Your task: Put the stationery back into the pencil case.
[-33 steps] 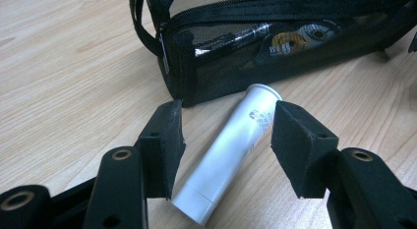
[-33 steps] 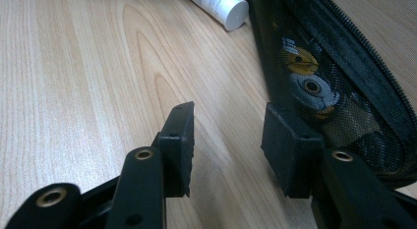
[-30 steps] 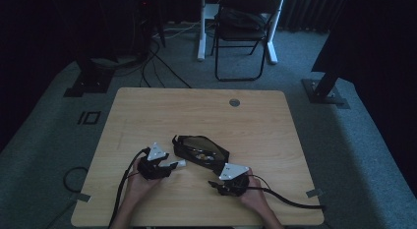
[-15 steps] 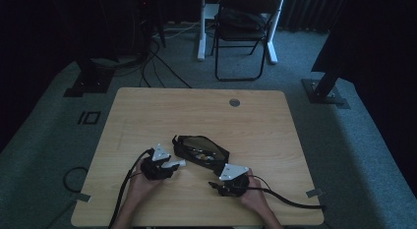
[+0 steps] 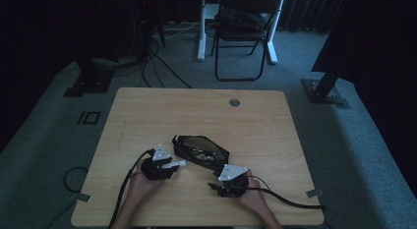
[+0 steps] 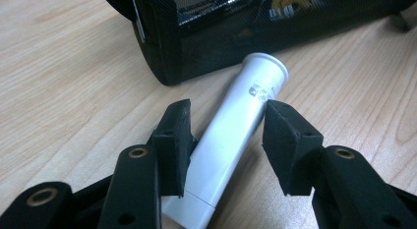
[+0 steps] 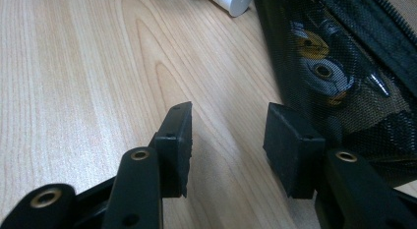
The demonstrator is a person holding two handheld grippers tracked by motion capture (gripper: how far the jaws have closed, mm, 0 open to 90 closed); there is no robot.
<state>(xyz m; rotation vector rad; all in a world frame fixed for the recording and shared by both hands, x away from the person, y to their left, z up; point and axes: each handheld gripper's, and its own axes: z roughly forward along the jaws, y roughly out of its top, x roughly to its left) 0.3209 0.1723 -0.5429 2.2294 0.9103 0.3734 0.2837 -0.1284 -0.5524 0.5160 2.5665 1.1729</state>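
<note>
Light wooden surface (image 5: 147, 116) seen from above, with a black mesh pouch (image 5: 199, 148) lying near its middle, long axis running from far-left to near-right. Through the mesh in the right gripper view, round yellow-and-dark items (image 7: 319, 62), too indistinct to name. Just left of the pouch, a white tube (image 5: 175, 164) lying flat on the wood, its flared end (image 6: 265, 67) pointing at the pouch and nearly touching the mesh wall. Left gripper (image 5: 167, 166) held in the left hand (image 5: 137, 187) at the near-left, jaws spread apart on either side of the tube, in the left gripper view; left pad (image 6: 177, 140) close against the tube's side, right pad (image 6: 287, 140) just clear of it, not clamped. Right gripper (image 5: 216, 186) held in the right hand (image 5: 253, 197) at the near side, right of the other, jaws likewise apart with only bare wood between them; right pad (image 7: 292, 145) just beside the pouch's near end. Black cables (image 5: 285, 202) trailing from both grippers toward the near edge. Beyond the surface, grey carpet (image 5: 344, 140), a folding chair (image 5: 243, 30) and loose cables (image 5: 157, 62) on the floor at the far side.
</note>
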